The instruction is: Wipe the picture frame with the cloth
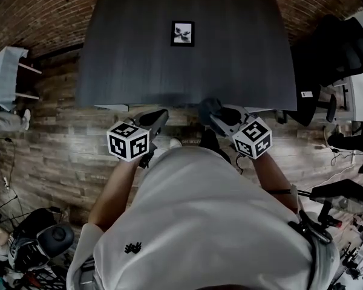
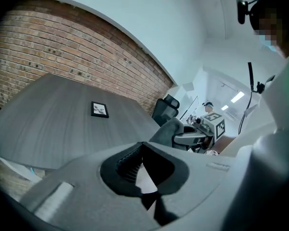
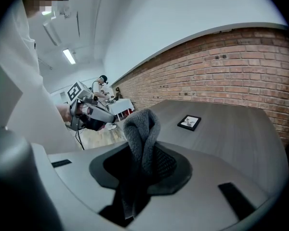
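L gripper (image 2: 144,166) jaws apart, empty — picture frame (image 2: 99,109) flat on table (image 2: 48,114), well beyond.

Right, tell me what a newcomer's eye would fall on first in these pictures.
The small black picture frame lies alone on the far half of the dark grey table. Nearer, the right hand-held gripper is shut on a grey cloth that sticks up from its jaws, while the left hand-held gripper is open and empty. A brick wall runs behind the table.
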`<action>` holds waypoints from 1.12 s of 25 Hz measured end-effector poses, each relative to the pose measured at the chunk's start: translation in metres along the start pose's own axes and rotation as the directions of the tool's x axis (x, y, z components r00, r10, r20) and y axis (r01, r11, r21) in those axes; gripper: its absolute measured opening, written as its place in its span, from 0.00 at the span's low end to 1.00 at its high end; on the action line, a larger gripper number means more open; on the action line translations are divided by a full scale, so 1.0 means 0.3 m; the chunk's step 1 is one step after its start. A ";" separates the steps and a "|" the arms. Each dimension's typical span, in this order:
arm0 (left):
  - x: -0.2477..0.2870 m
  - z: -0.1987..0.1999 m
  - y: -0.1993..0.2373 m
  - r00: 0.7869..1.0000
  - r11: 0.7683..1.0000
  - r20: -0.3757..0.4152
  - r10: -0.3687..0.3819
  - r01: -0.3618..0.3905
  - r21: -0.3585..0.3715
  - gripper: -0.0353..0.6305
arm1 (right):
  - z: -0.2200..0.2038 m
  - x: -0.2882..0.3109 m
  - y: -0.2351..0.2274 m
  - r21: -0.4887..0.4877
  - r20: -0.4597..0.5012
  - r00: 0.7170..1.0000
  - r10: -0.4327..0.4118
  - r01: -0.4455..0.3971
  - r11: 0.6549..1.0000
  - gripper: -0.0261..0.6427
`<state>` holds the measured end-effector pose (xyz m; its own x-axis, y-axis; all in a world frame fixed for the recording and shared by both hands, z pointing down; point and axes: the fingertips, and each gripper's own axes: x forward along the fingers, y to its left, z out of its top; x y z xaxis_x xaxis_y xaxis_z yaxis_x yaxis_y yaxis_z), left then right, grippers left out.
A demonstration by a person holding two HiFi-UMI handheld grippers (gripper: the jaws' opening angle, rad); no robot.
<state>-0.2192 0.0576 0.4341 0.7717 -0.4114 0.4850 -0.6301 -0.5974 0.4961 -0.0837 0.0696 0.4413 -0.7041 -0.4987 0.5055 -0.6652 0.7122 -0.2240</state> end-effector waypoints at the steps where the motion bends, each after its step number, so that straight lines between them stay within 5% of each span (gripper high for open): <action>1: -0.016 -0.007 -0.003 1.000 1.000 0.005 -0.004 0.004 0.002 0.07 | -0.003 -0.002 0.018 -0.001 0.004 1.000 -0.007 0.007 1.000 0.20; 7: -0.166 -0.094 -0.030 0.999 1.000 0.036 -0.004 0.003 0.030 0.07 | -0.032 -0.012 0.197 -0.027 0.018 1.000 -0.024 0.024 0.999 0.20; 28: -0.236 -0.166 -0.008 0.998 1.000 0.060 0.022 -0.023 0.011 0.07 | -0.034 0.032 0.302 -0.100 0.008 1.000 0.009 -0.008 0.995 0.20</action>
<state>-0.2765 0.1226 0.4346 0.7615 -0.4651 0.4515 -0.6465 -0.5957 0.4767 -0.1482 0.1343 0.4343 -0.7121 -0.4959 0.4969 -0.6312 0.7622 -0.1439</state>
